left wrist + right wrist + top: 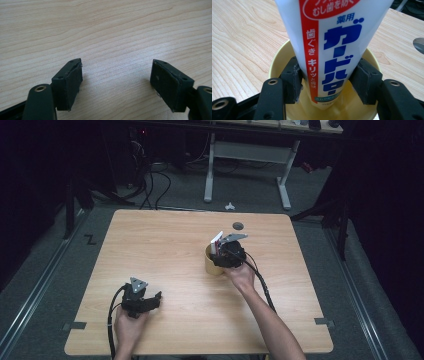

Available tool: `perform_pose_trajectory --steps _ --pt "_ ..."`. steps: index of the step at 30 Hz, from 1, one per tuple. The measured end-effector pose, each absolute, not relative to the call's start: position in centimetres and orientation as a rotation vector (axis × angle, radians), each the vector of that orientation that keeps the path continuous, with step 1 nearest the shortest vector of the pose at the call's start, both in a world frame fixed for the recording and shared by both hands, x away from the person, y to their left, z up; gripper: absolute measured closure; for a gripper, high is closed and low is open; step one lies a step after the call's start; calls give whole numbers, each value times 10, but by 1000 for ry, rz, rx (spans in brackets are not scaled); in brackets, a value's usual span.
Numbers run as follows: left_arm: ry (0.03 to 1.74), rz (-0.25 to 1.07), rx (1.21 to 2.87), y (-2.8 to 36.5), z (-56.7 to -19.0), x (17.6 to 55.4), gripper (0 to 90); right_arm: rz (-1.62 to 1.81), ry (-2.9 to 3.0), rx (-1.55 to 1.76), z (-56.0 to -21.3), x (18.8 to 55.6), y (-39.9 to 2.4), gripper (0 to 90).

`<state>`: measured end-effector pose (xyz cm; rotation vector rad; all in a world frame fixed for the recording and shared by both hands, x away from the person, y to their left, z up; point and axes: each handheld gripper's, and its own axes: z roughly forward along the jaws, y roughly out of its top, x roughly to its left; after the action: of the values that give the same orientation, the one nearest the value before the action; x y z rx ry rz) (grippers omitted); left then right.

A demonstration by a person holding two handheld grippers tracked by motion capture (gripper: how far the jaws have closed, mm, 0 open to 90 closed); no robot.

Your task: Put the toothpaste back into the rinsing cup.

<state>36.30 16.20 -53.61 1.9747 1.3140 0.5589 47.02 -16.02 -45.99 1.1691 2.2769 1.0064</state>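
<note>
- Nearest the person, the left gripper (150, 299) rested low over the front left of the table (165, 240); its jaws stood wide apart with nothing but bare wood between them, as the left gripper view showed; it looked to have no part in the work at this point.
- Farther on, right of the middle, the right gripper (325, 81) reached down into the yellow cup (277, 58); the toothpaste tube (329, 37) stood between its two pads, its lower end down inside the cup and its flat upper end rising above the rim.
- Both pads lay right against the tube's sides, though the jaws were only part closed; whether they pressed or merely touched, I could not tell for certain.
- Judging from that, the step in hand was setting the tube into the cup; the next move called for widening the jaws clear of the tube, then lifting the gripper straight up without dragging the tube out or tipping the cup.
- Beyond the cup, a small dark disc (238, 225) lay near the far edge.
</note>
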Motion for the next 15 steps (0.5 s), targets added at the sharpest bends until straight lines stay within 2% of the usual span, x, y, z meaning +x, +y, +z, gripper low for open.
perform_pose_trajectory --steps 15 --pt "1314 561 1976 162 -536 363 262 1014 2293 1163 -459 470 -160 442"
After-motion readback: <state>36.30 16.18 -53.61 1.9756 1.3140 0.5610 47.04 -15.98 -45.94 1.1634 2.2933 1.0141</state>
